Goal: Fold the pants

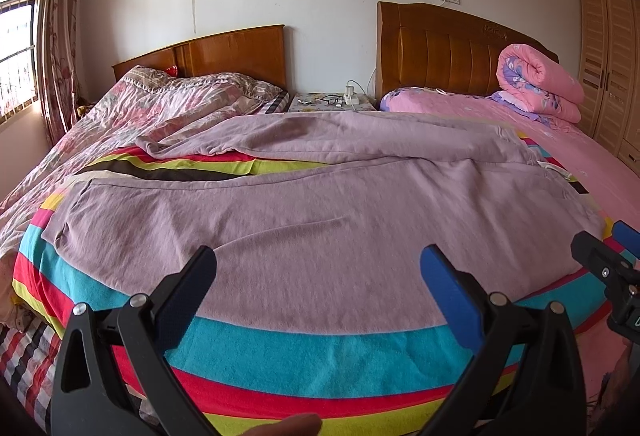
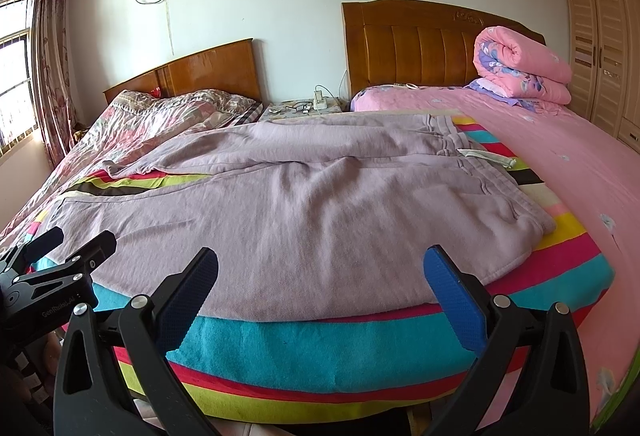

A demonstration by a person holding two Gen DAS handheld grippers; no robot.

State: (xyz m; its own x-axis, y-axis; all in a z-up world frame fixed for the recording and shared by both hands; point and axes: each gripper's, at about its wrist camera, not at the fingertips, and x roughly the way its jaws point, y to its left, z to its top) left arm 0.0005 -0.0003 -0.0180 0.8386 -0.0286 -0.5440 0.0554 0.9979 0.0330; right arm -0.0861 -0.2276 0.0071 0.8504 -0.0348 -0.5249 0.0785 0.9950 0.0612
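Observation:
Lilac sweatpants (image 1: 304, 203) (image 2: 304, 203) lie spread flat on a striped blanket (image 1: 288, 364) (image 2: 304, 352), waistband to the right, legs running left, the far leg rumpled. My left gripper (image 1: 320, 260) hovers open just before the near edge of the pants, over the near leg. My right gripper (image 2: 322, 260) hovers open before the near edge closer to the waistband (image 2: 532, 220). Each gripper shows at the edge of the other's view: the right one (image 1: 608, 248) and the left one (image 2: 76, 240). Nothing is between either pair of fingers.
The blanket covers the foot of two beds pushed side by side with wooden headboards (image 1: 448, 47). A rolled pink quilt (image 2: 520, 71) sits at the far right, a nightstand (image 1: 332, 101) with cables between the beds, a wardrobe (image 2: 600, 43) on the right, a window (image 1: 16, 35) on the left.

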